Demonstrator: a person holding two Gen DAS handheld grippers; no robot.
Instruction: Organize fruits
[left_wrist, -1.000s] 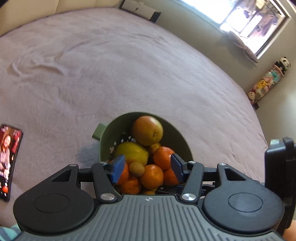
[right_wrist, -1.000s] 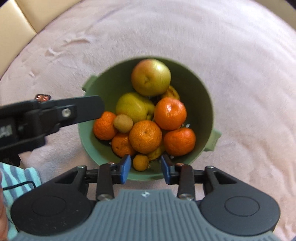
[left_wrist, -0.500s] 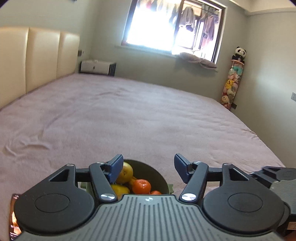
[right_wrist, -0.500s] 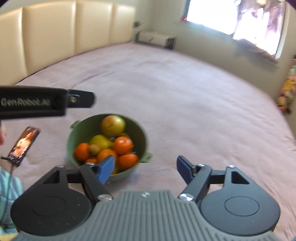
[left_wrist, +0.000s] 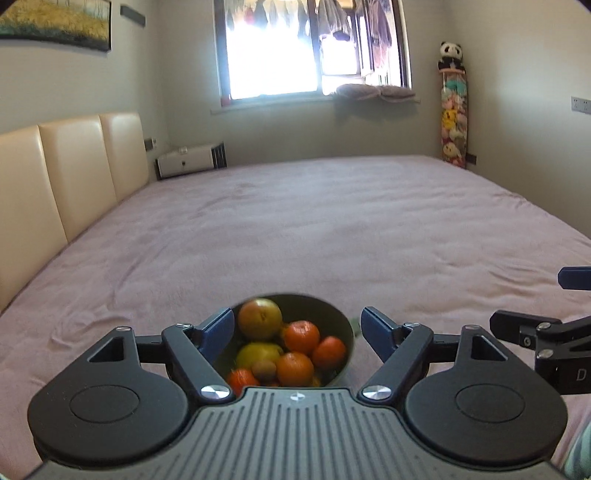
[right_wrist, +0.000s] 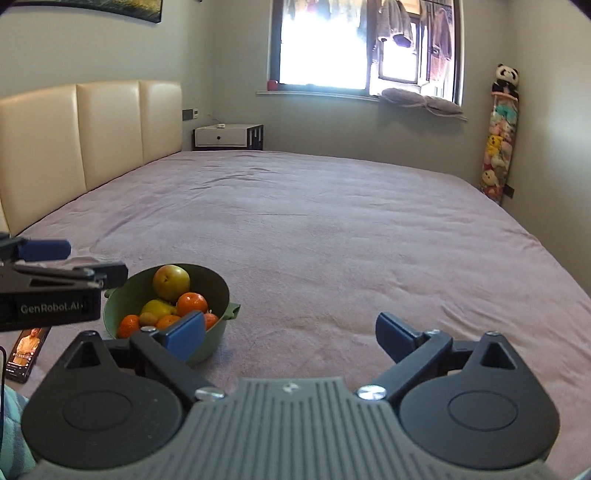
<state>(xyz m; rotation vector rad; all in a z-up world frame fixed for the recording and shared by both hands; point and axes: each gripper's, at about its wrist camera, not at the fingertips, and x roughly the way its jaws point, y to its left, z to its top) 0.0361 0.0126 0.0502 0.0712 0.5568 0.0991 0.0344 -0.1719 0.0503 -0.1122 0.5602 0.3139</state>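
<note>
Bedroom, daylight through the window (right_wrist: 325, 44) on the far wall. Wide bed (right_wrist: 332, 229) under a mauve cover fills most of both views; cream padded headboard (right_wrist: 92, 140) along its left side.

Landmark: green bowl (right_wrist: 218, 291) with side handles, sitting on the bed cover close to the near edge. It is heaped with fruit: a large yellow-red apple (right_wrist: 171, 282) on top at the back, a yellow-green apple (right_wrist: 157, 307) below it, several oranges (right_wrist: 192, 302) in front and to the right, one small brown kiwi (left_wrist: 264, 369) low in the pile. All fruit sits inside the bowl.

Left gripper (left_wrist: 297, 328) hangs over the near side of the bowl, looking down into it. Jaws have just been opening and stand wide apart, nothing between them, blue pads clear of the fruit.

Right gripper (right_wrist: 291, 336) is to the right of the bowl, over bare cover. Jaws have also just been opening, now wide apart and empty; its left pad overlaps the bowl's near rim in view, contact cannot be told.

Phone (right_wrist: 26, 349) with lit screen lies on the cover left of the bowl. White low cabinet (right_wrist: 229, 136) stands far beyond the bowl against the wall. A panda toy (right_wrist: 506, 77) tops a column of soft toys in the far right corner.
</note>
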